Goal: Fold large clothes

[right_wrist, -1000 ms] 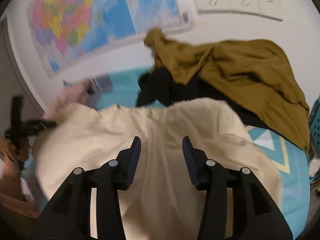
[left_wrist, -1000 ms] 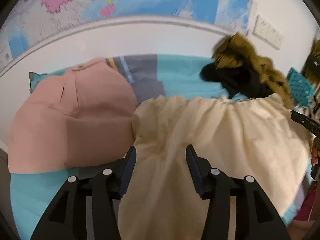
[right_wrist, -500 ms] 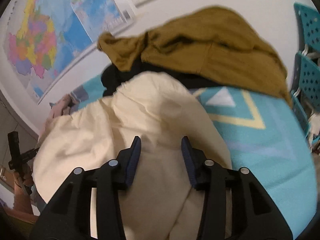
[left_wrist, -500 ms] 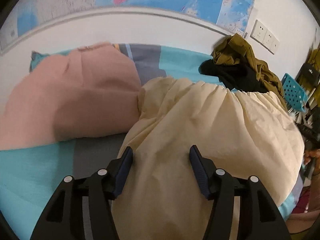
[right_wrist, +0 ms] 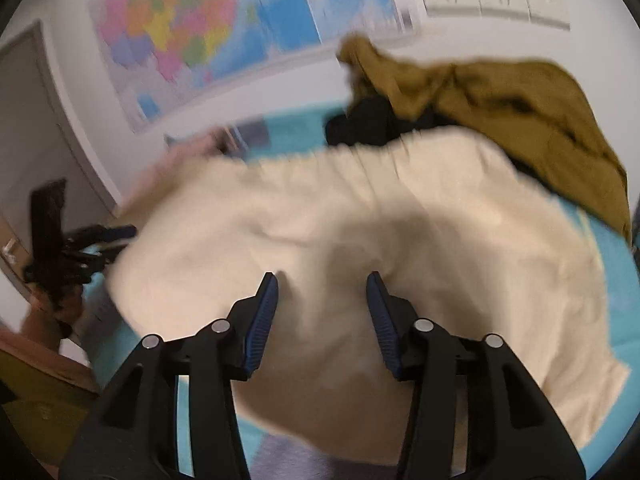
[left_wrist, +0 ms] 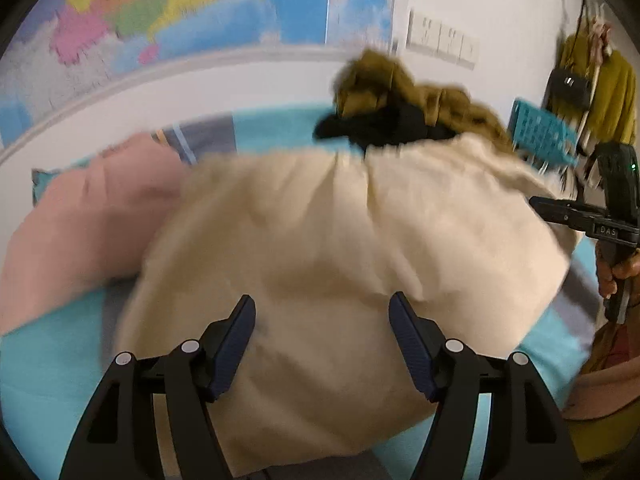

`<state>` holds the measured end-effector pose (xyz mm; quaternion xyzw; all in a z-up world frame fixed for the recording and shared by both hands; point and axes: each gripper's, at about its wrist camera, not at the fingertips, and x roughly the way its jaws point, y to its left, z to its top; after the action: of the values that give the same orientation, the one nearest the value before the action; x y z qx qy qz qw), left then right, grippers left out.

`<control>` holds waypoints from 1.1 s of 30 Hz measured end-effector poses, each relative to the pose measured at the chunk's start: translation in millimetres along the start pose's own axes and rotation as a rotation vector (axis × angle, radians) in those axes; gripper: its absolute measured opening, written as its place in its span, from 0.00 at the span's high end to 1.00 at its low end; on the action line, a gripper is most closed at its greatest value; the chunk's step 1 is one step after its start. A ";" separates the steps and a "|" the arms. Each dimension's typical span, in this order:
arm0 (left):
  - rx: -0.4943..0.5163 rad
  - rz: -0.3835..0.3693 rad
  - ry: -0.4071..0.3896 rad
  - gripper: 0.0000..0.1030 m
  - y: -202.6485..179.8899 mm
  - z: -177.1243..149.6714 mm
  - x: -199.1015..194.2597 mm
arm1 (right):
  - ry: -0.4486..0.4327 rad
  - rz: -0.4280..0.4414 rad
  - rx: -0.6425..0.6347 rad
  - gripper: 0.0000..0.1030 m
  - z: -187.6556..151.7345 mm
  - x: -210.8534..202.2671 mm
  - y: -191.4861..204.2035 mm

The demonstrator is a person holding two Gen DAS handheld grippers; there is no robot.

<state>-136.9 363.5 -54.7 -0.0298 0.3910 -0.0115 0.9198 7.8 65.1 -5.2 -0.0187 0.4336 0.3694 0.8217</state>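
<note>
**Cream garment spread on the turquoise bed**

The cream garment [left_wrist: 340, 248] lies on the turquoise cover [left_wrist: 52, 360], between a pink garment [left_wrist: 80, 216] and an olive-and-black heap [right_wrist: 500, 104]. Left gripper [left_wrist: 322, 316] jaws are opening, nothing between them; right gripper [right_wrist: 322, 292] jaws stand apart, empty. "DAS" shows on the right gripper; map [right_wrist: 180, 28] text is blurred

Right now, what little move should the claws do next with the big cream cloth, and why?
Probably lower both onto its near edge and pinch. The left claw, opening, and the right claw hover over the cream cloth, gripping nothing, and it lies spread flat, not yet folded.
</note>
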 end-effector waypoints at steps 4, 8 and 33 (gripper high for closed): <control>-0.060 -0.037 0.015 0.35 9.5 -5.1 9.1 | -0.009 0.024 0.055 0.59 -6.8 -1.0 -7.1; -0.048 0.009 0.019 0.36 0.7 0.6 0.8 | -0.046 0.001 0.036 0.54 -4.4 -20.2 3.0; -0.011 -0.050 0.039 0.29 -50.2 -1.2 13.5 | 0.032 0.101 -0.122 0.48 -16.4 4.4 76.8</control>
<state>-128.3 312.8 -62.0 -0.0444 0.4079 -0.0327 0.9113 -50.0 117.7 3.7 -0.0527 0.4235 0.4360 0.7923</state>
